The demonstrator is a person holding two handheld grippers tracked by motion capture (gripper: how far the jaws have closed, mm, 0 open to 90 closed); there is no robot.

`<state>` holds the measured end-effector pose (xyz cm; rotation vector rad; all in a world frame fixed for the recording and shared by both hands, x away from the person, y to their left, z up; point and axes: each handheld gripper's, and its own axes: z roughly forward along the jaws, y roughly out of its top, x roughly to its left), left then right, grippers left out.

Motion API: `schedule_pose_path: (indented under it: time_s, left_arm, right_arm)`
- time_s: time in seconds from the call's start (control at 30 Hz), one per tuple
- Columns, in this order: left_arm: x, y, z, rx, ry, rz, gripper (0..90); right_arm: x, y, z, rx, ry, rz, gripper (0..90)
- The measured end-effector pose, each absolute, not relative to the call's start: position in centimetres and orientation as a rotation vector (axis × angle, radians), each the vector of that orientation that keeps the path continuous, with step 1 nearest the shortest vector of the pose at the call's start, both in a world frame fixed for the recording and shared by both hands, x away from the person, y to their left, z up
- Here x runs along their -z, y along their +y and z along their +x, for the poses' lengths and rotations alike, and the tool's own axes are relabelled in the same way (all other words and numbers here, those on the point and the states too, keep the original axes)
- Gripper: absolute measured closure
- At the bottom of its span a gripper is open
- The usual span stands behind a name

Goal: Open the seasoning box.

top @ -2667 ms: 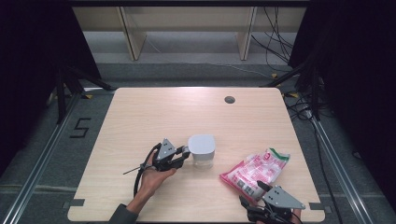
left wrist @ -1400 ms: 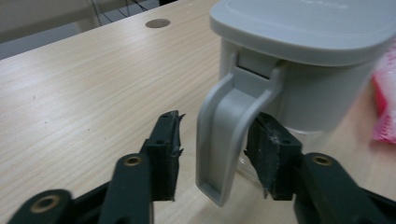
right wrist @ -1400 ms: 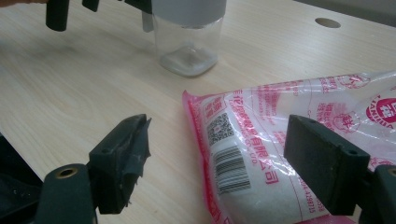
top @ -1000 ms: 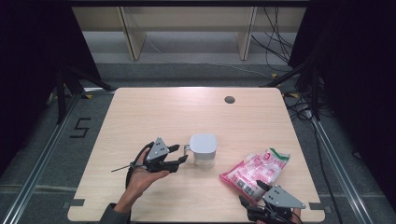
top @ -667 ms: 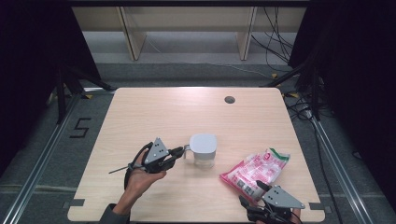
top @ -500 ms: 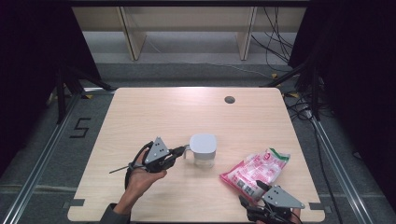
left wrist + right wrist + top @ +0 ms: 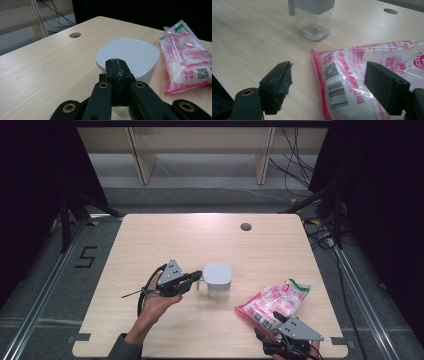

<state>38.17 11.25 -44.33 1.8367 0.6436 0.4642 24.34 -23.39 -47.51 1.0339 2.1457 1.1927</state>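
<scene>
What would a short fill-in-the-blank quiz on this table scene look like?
1. The left hand-held gripper has its jaws ____.
2. The right hand-held gripper has its jaws ____.
3. The clear container has a ____ lid.
4. The plastic bag has ____ print.

Missing words: shut; open; white; pink

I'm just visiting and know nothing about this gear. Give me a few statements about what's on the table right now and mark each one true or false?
1. The left gripper has its jaws pressed together right at the lidded jar. True.
2. The jar's lid is off and lying on the table. False: the white lid sits on the clear jar.
3. The right gripper is clamped on the pink bag. False: its jaws stand wide apart, with the bag's end between them.
4. The jar holds only a little white stuff at the bottom. True.
5. The bag lies left of the jar in the high view. False: it lies to the right.
</scene>
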Motion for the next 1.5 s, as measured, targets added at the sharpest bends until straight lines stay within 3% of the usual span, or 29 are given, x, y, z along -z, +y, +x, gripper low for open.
schedule_pose_path:
  time_s: [0.33,0.63,0.8,1.0,1.07,1.1,1.2,1.5]
  left_arm:
    - [44.4,10.6,39.4,-0.453,0.653,1.824,88.9]
    - [44.5,10.4,39.7,-0.454,0.636,1.835,88.6]
    - [44.5,10.4,39.8,-0.456,0.625,1.835,88.3]
    - [44.6,10.4,39.7,-0.461,0.631,1.826,88.3]
    - [44.6,10.5,39.7,-0.470,0.611,1.836,88.2]
    - [44.6,10.5,39.6,-0.460,0.634,1.826,88.1]
    - [44.6,10.5,39.7,-0.450,0.635,1.824,87.8]
    - [44.7,10.6,39.6,-0.450,0.639,1.822,87.6]
  right_arm:
    - [47.4,-22.8,25.0,-1.199,2.144,1.078,22.8]
    - [47.2,-21.6,27.2,-1.212,2.144,0.991,15.7]
    - [46.9,-21.1,28.2,-1.226,2.137,0.973,16.0]
    - [46.4,-20.4,30.2,-1.260,2.163,0.973,38.7]
    - [46.3,-20.3,30.7,-1.271,2.160,0.973,42.4]
    - [46.1,-20.2,31.4,-1.272,2.172,1.010,50.5]
    - [46.0,-19.6,32.2,-1.303,2.162,1.036,62.4]
    - [45.4,-18.3,34.3,-1.302,2.182,0.969,85.3]
